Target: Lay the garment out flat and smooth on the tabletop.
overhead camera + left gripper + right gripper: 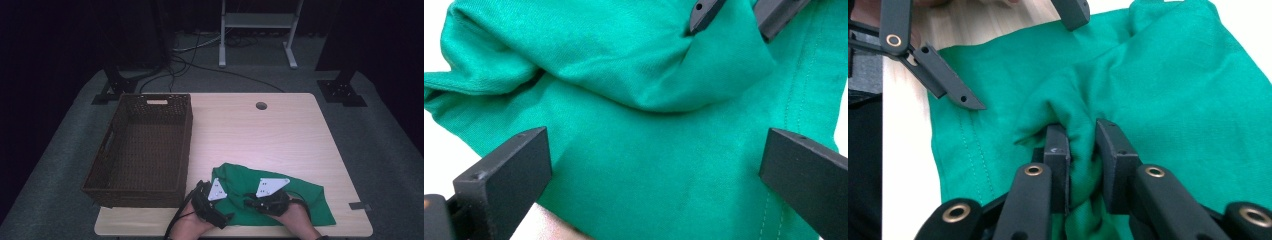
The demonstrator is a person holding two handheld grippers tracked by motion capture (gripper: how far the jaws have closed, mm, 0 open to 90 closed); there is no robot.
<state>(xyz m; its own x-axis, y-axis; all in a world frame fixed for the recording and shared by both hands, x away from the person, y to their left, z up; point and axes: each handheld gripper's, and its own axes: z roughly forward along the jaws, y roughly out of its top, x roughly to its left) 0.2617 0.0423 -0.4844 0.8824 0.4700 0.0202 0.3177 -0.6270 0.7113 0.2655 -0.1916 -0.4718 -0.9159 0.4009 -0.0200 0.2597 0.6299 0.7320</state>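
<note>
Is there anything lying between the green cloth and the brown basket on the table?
Nothing visible does. The green cloth lies at the near edge of the table, just right of the basket, with bare tabletop between them. The right gripper already pinches a fold of the cloth; the left gripper stands open over it.

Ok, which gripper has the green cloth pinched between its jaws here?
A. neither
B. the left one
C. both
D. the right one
D: the right gripper has a fold of the green cloth bunched between its closed jaws, while the left gripper hovers over it with jaws spread wide.
</note>
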